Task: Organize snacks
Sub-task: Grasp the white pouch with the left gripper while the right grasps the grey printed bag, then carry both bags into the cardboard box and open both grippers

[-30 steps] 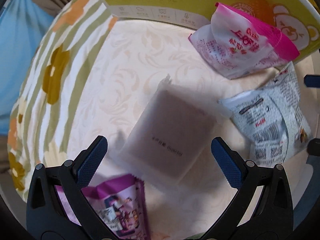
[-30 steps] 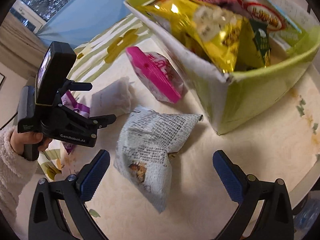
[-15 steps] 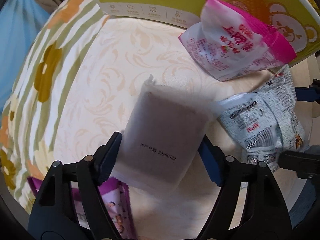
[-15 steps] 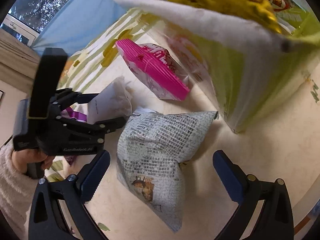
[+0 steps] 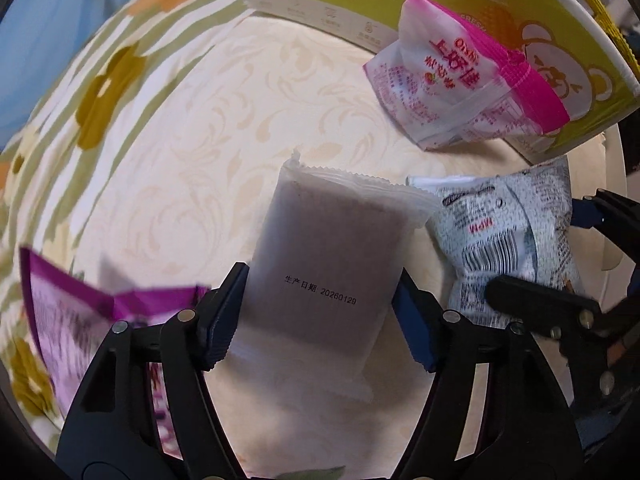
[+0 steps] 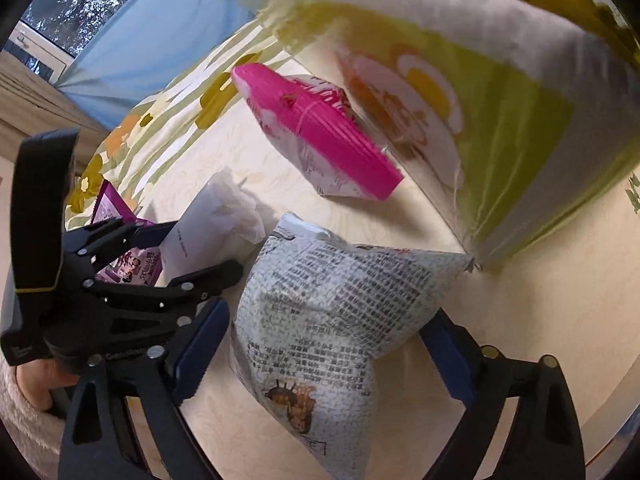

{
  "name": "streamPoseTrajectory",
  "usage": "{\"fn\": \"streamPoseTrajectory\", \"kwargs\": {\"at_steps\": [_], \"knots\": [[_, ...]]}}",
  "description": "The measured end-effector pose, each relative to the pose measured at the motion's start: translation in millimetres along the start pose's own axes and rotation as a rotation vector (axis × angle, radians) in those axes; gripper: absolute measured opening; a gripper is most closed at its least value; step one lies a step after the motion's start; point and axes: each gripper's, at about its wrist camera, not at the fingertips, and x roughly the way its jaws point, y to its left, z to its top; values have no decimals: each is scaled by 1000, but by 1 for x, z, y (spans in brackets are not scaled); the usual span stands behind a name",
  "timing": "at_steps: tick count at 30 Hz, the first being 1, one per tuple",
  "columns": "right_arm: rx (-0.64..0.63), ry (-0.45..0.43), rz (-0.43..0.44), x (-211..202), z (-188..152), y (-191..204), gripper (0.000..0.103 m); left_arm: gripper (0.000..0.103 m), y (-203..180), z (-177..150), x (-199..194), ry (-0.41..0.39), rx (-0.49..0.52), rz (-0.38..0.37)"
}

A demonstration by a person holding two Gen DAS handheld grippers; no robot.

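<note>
My left gripper (image 5: 320,312) has its blue pads against both sides of a frosted white packet with brown filling (image 5: 324,264), which lies on the table; it also shows in the right wrist view (image 6: 212,224). My right gripper (image 6: 320,352) is open around a newspaper-print snack bag (image 6: 332,308), pads a little apart from its sides; the bag also shows in the left wrist view (image 5: 504,236). A pink-and-white snack bag (image 5: 460,80) leans on the green snack box (image 5: 520,12), seen too from the right wrist (image 6: 316,136).
A purple snack packet (image 5: 92,332) lies left of my left gripper. The green box (image 6: 500,92) holds several snacks. The cream patterned tabletop (image 5: 200,128) has a floral cloth (image 5: 96,92) at its far left. The table's edge runs at the right (image 6: 612,380).
My left gripper moved forward and closed onto the frosted packet. My right gripper dropped lower and forward, bringing its open fingers around the newspaper-print bag.
</note>
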Motion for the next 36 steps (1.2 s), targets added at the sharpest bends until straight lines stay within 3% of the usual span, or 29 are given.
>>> {"fn": "streamPoseTrajectory", "kwargs": {"at_steps": [9,11,13,23,27,36], "knots": [[-49,3,-10,4,-4,16,63,65,6,-39,-13,-35,-172,-33],[-73,-6,-9,1,-6,20,52,65,8,-49,-16,-47,-208,-45],[-106,-17,-14,-3,-8,27,50,65,10,-57,-20,-66,-236,-57],[-234,-99,-47,-28,-15,58,49,61,21,-80,-66,-173,-337,-77],[-269,-130,-36,-49,-18,61,49,61,25,-86,-82,-218,-404,-119],[-368,-229,-23,-113,-14,73,49,61,20,-82,-145,-330,-447,-113]]}}
